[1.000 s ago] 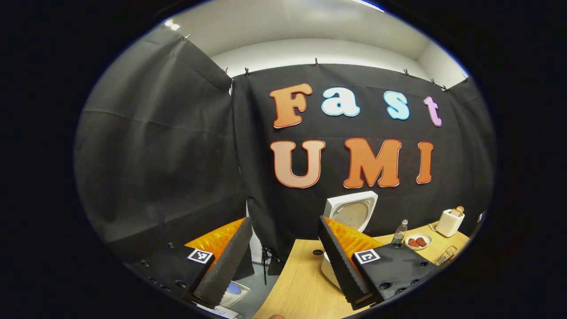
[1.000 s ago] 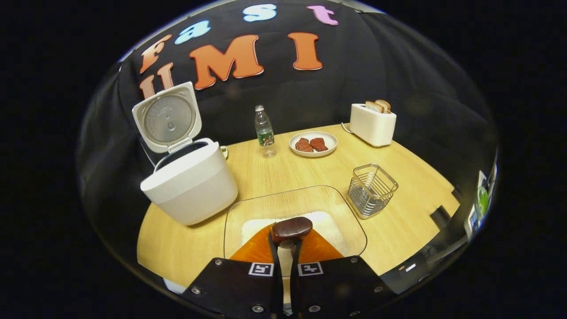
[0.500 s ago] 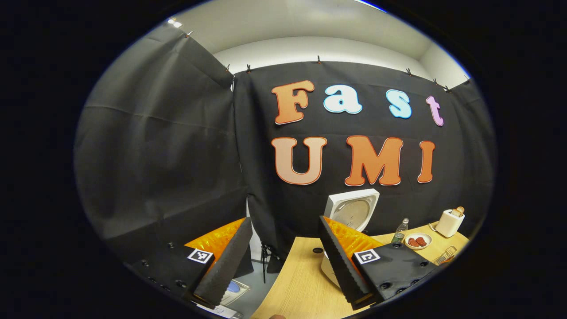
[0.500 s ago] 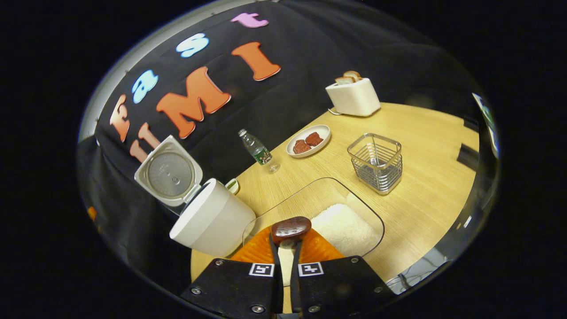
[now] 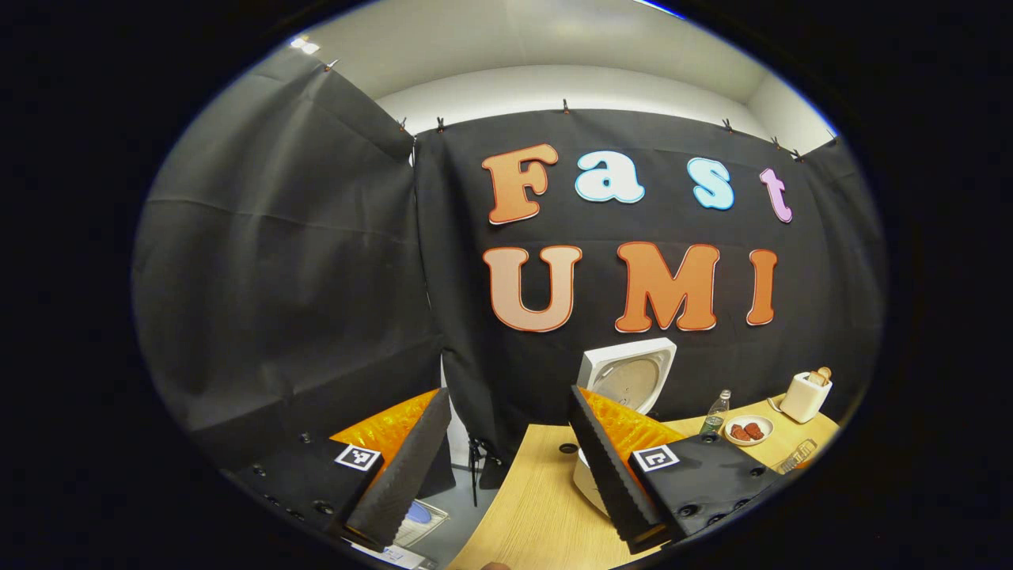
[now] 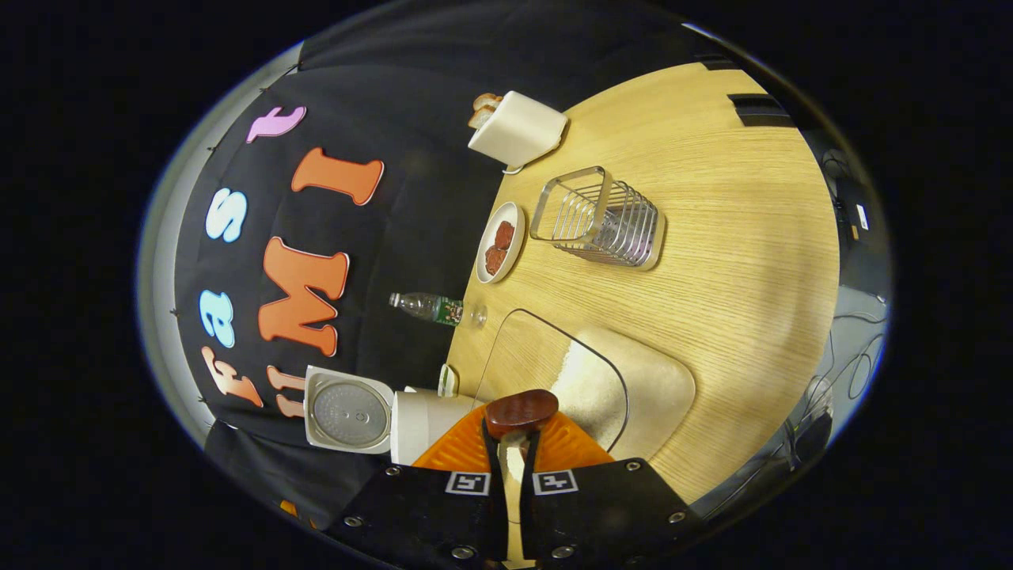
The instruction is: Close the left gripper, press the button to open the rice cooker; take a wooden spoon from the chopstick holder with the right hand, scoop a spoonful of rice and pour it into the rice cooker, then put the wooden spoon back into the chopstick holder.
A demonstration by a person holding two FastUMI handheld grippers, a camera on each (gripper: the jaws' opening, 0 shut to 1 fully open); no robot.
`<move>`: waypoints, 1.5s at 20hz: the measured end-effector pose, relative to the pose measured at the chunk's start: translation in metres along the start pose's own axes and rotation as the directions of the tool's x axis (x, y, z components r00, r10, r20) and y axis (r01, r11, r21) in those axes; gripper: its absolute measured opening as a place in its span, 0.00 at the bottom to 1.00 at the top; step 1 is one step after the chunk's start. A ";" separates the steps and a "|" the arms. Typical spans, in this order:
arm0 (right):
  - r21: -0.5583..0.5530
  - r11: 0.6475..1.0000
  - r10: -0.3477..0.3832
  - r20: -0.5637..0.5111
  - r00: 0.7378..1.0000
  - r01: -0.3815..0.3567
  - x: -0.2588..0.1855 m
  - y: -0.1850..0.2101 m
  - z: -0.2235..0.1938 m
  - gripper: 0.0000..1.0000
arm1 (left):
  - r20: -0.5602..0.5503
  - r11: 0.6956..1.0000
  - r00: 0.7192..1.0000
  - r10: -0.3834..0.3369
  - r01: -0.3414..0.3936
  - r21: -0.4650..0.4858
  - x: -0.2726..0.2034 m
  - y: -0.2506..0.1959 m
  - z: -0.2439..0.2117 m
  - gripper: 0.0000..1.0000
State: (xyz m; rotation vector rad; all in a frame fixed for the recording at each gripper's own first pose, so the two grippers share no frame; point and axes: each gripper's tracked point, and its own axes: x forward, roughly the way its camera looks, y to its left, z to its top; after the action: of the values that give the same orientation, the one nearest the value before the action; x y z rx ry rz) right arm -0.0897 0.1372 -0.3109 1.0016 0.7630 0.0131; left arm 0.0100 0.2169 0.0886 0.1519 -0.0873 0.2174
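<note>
The right tongs (image 6: 512,443) are pinched tight on the wooden spoon (image 6: 521,412), both fingers pressing its stem just behind the dark bowl, which sticks out forward over the glass tray (image 6: 554,372) of rice (image 6: 589,388). The right gripper view is rolled hard over, so the table (image 6: 736,261) stands almost on edge in it. The rice cooker (image 6: 415,416) sits with its lid (image 6: 348,412) up, close beside the tray, and the wire chopstick holder (image 6: 597,218) stands farther off, near the plate (image 6: 498,241).

The spoon looks light, stiff and smooth, so I judge a grip close to the bowl is the right place: it stops the handle from swivelling between the pads. The rice is loose and will spill at any tilt, so the bowl needs levelling before it is loaded.

The left tongs (image 5: 510,451) hang wide apart and hold nothing, off the table's near edge, with the cooker's raised lid (image 5: 629,376) ahead.
</note>
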 end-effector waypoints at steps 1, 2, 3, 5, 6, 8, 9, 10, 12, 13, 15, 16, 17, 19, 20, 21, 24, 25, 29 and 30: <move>0.004 1.000 0.002 -0.001 1.000 -0.002 -0.002 0.001 0.000 0.06 | 0.005 1.000 1.000 0.004 -0.004 -0.002 0.000 0.000 0.001 1.00; 0.012 1.000 0.005 0.001 1.000 -0.005 -0.003 0.002 0.003 0.06 | 0.010 1.000 1.000 0.006 -0.006 -0.003 0.000 0.001 0.002 1.00; 0.025 1.000 0.012 0.002 1.000 -0.012 -0.007 0.005 0.004 0.06 | 0.011 1.000 1.000 0.010 -0.010 -0.003 0.000 0.001 0.004 1.00; 0.059 0.997 0.039 0.009 0.999 -0.040 -0.013 0.014 0.010 0.05 | 0.010 1.000 1.000 0.014 -0.014 -0.006 0.000 0.000 0.002 1.00; 0.073 0.996 0.052 0.012 0.999 -0.053 -0.015 0.018 0.014 0.05 | 0.009 1.000 1.000 0.014 -0.014 -0.009 0.000 -0.001 0.001 1.00; 0.086 0.994 0.064 0.018 0.998 -0.065 -0.017 0.022 0.017 0.05 | 0.004 1.000 1.000 0.012 -0.012 -0.014 0.000 -0.002 -0.002 1.00; 0.091 0.994 0.061 0.018 0.998 -0.062 -0.019 0.021 0.017 0.05 | 0.001 1.000 1.000 0.011 -0.011 -0.013 0.001 -0.003 -0.003 1.00; 0.092 0.994 0.058 0.017 0.998 -0.059 -0.019 0.020 0.018 0.06 | 0.001 1.000 1.000 0.011 -0.011 -0.013 0.000 -0.003 -0.004 1.00; 0.106 0.993 0.059 0.016 0.998 -0.060 -0.023 0.020 0.018 0.06 | 0.003 1.000 1.000 0.012 -0.012 -0.013 0.001 -0.003 -0.003 1.00; 0.121 0.991 0.060 0.016 0.998 -0.062 -0.024 0.019 0.018 0.05 | 0.003 1.000 1.000 0.013 -0.013 -0.013 0.002 -0.002 -0.003 1.00; 0.145 0.987 0.069 0.020 0.997 -0.071 -0.028 0.022 0.019 0.05 | 0.003 1.000 1.000 0.014 -0.014 -0.015 0.003 -0.002 -0.004 1.00; 0.157 0.985 0.067 0.023 0.997 -0.070 -0.030 0.024 0.021 0.05 | 0.002 1.000 1.000 0.015 -0.015 -0.016 0.002 -0.001 -0.006 1.00; 0.158 0.985 0.066 0.025 0.997 -0.070 -0.032 0.026 0.021 0.06 | 0.001 1.000 1.000 0.015 -0.015 -0.015 0.003 -0.001 -0.005 1.00; 0.159 0.984 0.072 0.031 0.997 -0.076 -0.036 0.033 0.024 0.06 | -0.003 1.000 1.000 0.019 -0.019 -0.012 0.005 0.001 -0.006 1.00; 0.164 0.983 0.081 0.034 0.996 -0.085 -0.038 0.038 0.026 0.06 | -0.005 1.000 1.000 0.018 -0.018 -0.014 0.005 0.001 -0.008 1.00; 0.172 0.980 0.093 0.033 0.995 -0.097 -0.042 0.045 0.026 0.05 | -0.008 1.000 1.000 0.018 -0.018 -0.017 0.005 0.001 -0.009 1.00; 0.190 0.973 0.124 0.029 0.992 -0.128 -0.047 0.067 0.027 0.05 | -0.011 1.000 1.000 0.021 -0.022 -0.018 0.005 0.006 -0.012 1.00; 0.192 0.973 0.126 0.023 0.992 -0.128 -0.050 0.075 0.025 0.06 | -0.009 1.000 1.000 0.024 -0.024 -0.019 0.006 0.007 -0.012 1.00; 0.176 0.976 0.127 0.022 0.992 -0.129 -0.055 0.106 0.022 0.06 | -0.008 0.999 0.999 0.033 -0.034 -0.023 0.005 0.014 -0.013 1.00; 0.174 0.975 0.135 0.019 0.991 -0.136 -0.056 0.116 0.021 0.06 | -0.010 0.999 0.999 0.035 -0.035 -0.021 0.005 0.016 -0.014 1.00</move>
State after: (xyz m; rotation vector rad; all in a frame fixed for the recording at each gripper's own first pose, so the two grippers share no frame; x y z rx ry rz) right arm -0.0816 0.1679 -0.1841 1.2193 0.6968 0.0611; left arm 0.0127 0.2356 0.0773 0.1283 -0.0829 0.2517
